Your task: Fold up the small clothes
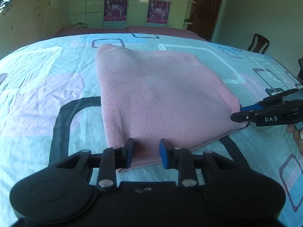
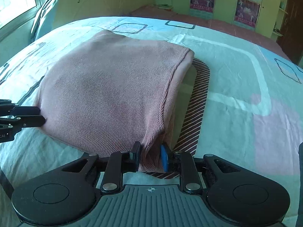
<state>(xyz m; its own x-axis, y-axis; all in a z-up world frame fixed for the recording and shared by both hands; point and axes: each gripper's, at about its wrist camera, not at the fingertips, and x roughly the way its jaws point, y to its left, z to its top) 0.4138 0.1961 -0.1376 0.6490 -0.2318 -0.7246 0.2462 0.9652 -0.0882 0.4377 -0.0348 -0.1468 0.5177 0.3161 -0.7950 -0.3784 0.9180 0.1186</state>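
Observation:
A pink ribbed knit garment (image 1: pixel 161 98) lies folded into a rough square on the bed; it also shows in the right wrist view (image 2: pixel 106 94). My left gripper (image 1: pixel 146 154) has its fingers a small way apart, straddling the garment's near edge with cloth between them. My right gripper (image 2: pixel 150 158) has its fingers close together with a bunched corner of the garment pinched between them. The right gripper also shows in the left wrist view (image 1: pixel 240 117) at the garment's right corner. The left gripper also shows in the right wrist view (image 2: pixel 40 116) at the garment's left edge.
The bedsheet (image 1: pixel 47 87) is pale blue and pink with printed squares. A headboard (image 1: pixel 28 22) and wardrobe with posters (image 1: pixel 115 9) stand beyond the bed. A dark chair (image 1: pixel 258 43) is at the right. A window and pillow (image 2: pixel 45 11) are at the left.

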